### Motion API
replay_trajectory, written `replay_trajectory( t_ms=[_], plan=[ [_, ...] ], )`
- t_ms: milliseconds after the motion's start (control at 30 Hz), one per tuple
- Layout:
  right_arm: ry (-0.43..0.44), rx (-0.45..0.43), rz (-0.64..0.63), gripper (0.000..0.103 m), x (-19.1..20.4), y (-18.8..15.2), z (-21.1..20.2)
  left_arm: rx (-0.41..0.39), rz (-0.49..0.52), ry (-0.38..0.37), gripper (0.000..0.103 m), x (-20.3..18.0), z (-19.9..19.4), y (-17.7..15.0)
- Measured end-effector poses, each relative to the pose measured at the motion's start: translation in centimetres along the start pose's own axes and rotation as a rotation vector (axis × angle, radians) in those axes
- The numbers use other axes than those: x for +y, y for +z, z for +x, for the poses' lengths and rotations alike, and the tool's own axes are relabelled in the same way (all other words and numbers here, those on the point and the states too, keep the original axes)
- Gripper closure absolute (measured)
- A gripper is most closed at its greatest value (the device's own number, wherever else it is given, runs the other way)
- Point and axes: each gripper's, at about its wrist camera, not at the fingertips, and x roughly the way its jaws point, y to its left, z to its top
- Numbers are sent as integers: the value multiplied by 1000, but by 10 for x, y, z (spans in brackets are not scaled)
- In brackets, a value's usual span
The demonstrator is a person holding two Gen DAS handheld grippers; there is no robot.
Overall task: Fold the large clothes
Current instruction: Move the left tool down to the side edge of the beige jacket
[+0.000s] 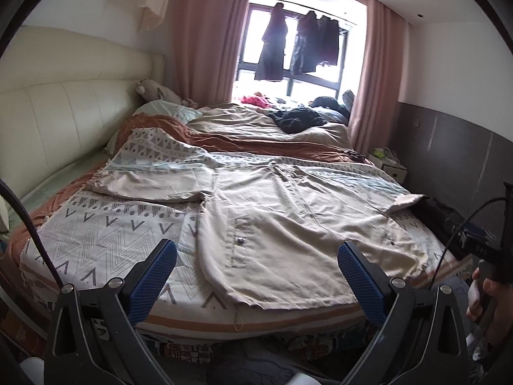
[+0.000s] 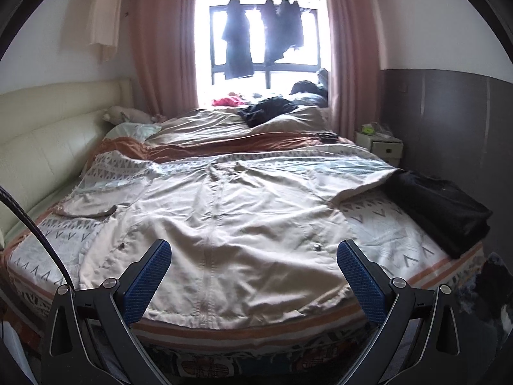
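Currently we hold both the left gripper (image 1: 256, 276) and right gripper (image 2: 255, 274) with fingers spread, empty, over the beige jacket (image 2: 224, 224) lying flat along the bed's (image 2: 416, 276) near edge; pinch its sleeves first.

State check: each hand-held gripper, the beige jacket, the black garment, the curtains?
left hand-held gripper: open, holding nothing
right hand-held gripper: open, holding nothing
beige jacket: spread flat on the bed, unfolded, sleeves out
black garment: folded, at the bed's right edge
curtains: drawn open
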Motion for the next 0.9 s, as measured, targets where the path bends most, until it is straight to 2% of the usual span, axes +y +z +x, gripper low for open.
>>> replay_trajectory(
  t_ms=[233,433,633,900],
  plan=[
    [96,-22,-90,0,9,12,36,35,-54,80,0,21,32,14],
    [168,-19,-95,0,3,12,78,75,-76,145,0,30,62,22],
    [201,56,-76,0,-9,16,117,118,-123,187,0,45,94,30],
    [236,160,-31,0,-16,50,178,166,-227,242,0,78,134,39]
  ],
)
